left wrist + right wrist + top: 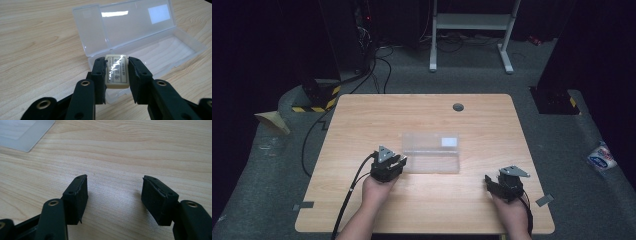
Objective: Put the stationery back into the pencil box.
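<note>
Your left gripper [116, 72] has its black jaws closed on a small cream-white rectangular eraser [116, 71] with a printed paper sleeve, gripped by its two long sides and held at the near left end of the clear plastic hinged pencil case [160, 47]. In the high view that same gripper [398, 161] sits just at the left end of the case [432, 152], which lies open near the middle of the light wooden table [362, 120].

The case is a long, shallow transparent box. Its lid is folded back flat on the far side, and a white rectangular label [159, 13] shows on the lid toward its right end. The tray part nearer you looks bare along its whole visible length; through its floor you see only the wood grain. Whether the eraser is touching the tray's rim or floor cannot be told from here, since the jaws cover its lower edge.

Your right gripper [115, 195] has its jaws spread wide with nothing between them, hovering low over bare wood. It [492, 182] sits well to the right of the case, near the table's front right area, and a frosted corner of the case [25, 132] shows at its upper left.
</note>
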`<state>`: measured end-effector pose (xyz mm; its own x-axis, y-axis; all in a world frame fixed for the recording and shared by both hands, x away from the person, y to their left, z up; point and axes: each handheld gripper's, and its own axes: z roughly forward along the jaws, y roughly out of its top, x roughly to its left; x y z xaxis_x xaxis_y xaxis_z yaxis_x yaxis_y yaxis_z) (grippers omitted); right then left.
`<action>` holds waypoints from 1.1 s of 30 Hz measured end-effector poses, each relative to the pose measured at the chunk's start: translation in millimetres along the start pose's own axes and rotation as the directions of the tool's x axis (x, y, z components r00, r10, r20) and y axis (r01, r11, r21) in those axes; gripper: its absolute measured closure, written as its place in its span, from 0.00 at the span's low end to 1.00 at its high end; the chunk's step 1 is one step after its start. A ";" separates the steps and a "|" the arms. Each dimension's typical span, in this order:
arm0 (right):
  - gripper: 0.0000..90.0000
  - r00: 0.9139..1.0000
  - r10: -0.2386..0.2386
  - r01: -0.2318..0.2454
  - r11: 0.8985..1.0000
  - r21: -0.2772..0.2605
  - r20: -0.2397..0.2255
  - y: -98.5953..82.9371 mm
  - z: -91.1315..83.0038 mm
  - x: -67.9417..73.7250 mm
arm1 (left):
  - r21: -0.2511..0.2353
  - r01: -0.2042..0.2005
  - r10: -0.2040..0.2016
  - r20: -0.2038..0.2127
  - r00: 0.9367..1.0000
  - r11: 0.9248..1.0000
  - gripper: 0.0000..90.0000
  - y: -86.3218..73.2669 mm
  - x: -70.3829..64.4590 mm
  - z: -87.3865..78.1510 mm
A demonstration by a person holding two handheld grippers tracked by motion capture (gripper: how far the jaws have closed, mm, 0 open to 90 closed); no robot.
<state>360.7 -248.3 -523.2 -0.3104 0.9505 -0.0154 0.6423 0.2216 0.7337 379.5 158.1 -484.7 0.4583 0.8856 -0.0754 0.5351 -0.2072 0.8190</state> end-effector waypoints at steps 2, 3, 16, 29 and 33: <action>0.42 1.000 0.000 0.000 1.000 0.000 0.000 0.1 0.1 0.1 | 0.006 -0.006 0.006 -0.001 1.000 1.000 0.75 0.9 -1.4 2.9; 0.42 1.000 0.000 0.000 1.000 0.000 -0.001 0.1 0.1 0.1 | 0.008 -0.008 0.008 -0.002 1.000 1.000 0.75 1.5 -1.8 3.8; 0.42 1.000 -0.008 0.008 1.000 -0.001 -0.002 0.3 0.4 -0.3 | 0.039 0.000 0.001 -0.018 1.000 0.999 0.75 6.3 -2.7 24.5; 0.43 1.000 -0.010 0.010 1.000 -0.002 0.000 0.4 0.4 -0.1 | 0.058 -0.026 0.029 -0.047 0.998 0.998 0.75 6.1 -6.5 35.2; 0.43 1.000 -0.013 0.013 1.000 -0.003 -0.001 0.3 0.5 -0.3 | 0.063 -0.025 0.029 -0.047 0.998 0.998 0.75 4.0 -7.2 38.1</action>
<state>361.4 -248.4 -523.4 -0.3190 0.9474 -0.0244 0.6362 0.2332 0.7354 405.4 135.0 -502.6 0.4393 0.8980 -0.0249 0.5672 -0.2557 0.7829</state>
